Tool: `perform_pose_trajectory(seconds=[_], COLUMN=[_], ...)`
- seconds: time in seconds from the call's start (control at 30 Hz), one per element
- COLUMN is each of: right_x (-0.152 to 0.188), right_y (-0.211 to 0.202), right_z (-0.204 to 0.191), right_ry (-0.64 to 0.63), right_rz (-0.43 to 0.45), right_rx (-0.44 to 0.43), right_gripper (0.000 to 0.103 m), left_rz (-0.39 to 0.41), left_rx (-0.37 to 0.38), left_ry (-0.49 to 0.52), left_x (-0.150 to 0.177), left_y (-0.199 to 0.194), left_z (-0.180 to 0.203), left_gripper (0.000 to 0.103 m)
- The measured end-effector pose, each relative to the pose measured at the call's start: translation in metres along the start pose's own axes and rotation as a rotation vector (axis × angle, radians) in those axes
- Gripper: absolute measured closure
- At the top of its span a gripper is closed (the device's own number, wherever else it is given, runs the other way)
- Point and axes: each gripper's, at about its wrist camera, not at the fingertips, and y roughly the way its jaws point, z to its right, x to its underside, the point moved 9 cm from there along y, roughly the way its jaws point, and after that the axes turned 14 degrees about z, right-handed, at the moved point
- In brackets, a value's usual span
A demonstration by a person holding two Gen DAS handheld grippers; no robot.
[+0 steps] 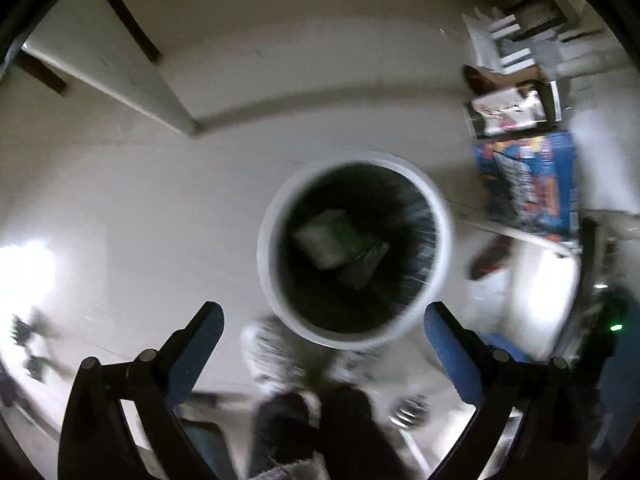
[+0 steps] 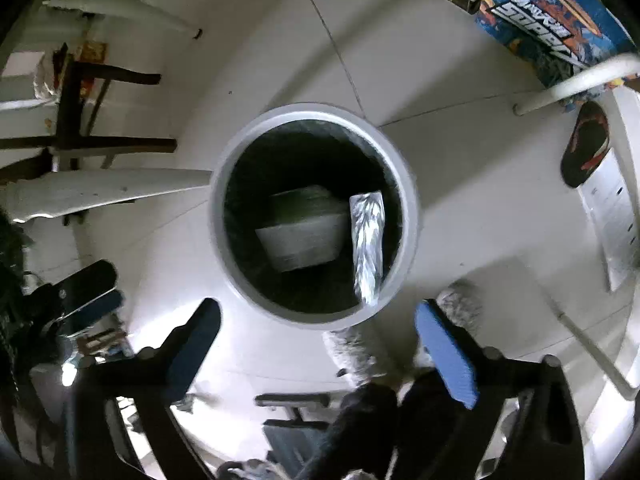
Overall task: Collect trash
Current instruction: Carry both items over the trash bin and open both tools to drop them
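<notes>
The pale tiled floor [image 2: 328, 64] fills most of what you see, and on it stands a round white bin [image 2: 408, 216] with a dark liner, its mouth facing straight up at you. In the left wrist view the same bin [image 1: 442, 236] sits just ahead of the jaws, blurred. Off to one side a blue printed box [image 2: 548, 12] lies on the floor, well apart from the bin, with a dark slipper [image 2: 586, 144] near it. Inside the bin a pale flat carton [image 2: 304, 232] lies tilted on the bottom, its long axis running roughly across the frame, and a shiny silver wrapper [image 2: 368, 240] stands along the bin's inner wall beside it, its long axis pointing from the rim down toward the bottom. You hold both tools over the bin, aimed steeply downward. Your left gripper [image 1: 322, 320] has its jaws spread wide with nothing between the blue pads. Your right gripper [image 2: 320, 312] is likewise spread wide and empty, the bin's near rim showing between its fingers. Your fuzzy grey slippers [image 2: 352, 352] show just below the bin's rim.
</notes>
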Motion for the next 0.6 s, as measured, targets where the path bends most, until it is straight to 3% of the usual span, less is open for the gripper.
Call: perform_pose_trajectory(seconds=[0.1,0.23,0.33,0.6], right_x=[-0.003,-0.001,-0.001,0.001], right_y=[-0.002,-0.015,-0.032,-0.098], right_z=[0.008,0.011,0.013,-0.002], right_ry=[-0.066,-0.155,-0.199,-0.251], right_rz=[0.024,0.037,0.052,0.087], right_rx=[0.074,0.198,0.263,0.314], right_gripper=[0.001,0.001,0.001,0.001], left_rz=[0.056,0.069,0.056,0.062], left_rx=[-0.149,-0.214,-0.218,-0.204], left_ry=[0.111,0.171,0.171,0.166], left_x=[0.004,0.014,0.022,0.028], left_y=[-0.012,-0.026,-0.039,-0.089], left_z=[-0.009,-0.011,-0.009,0.004], left_gripper=[0.001,0.001,0.001,0.001])
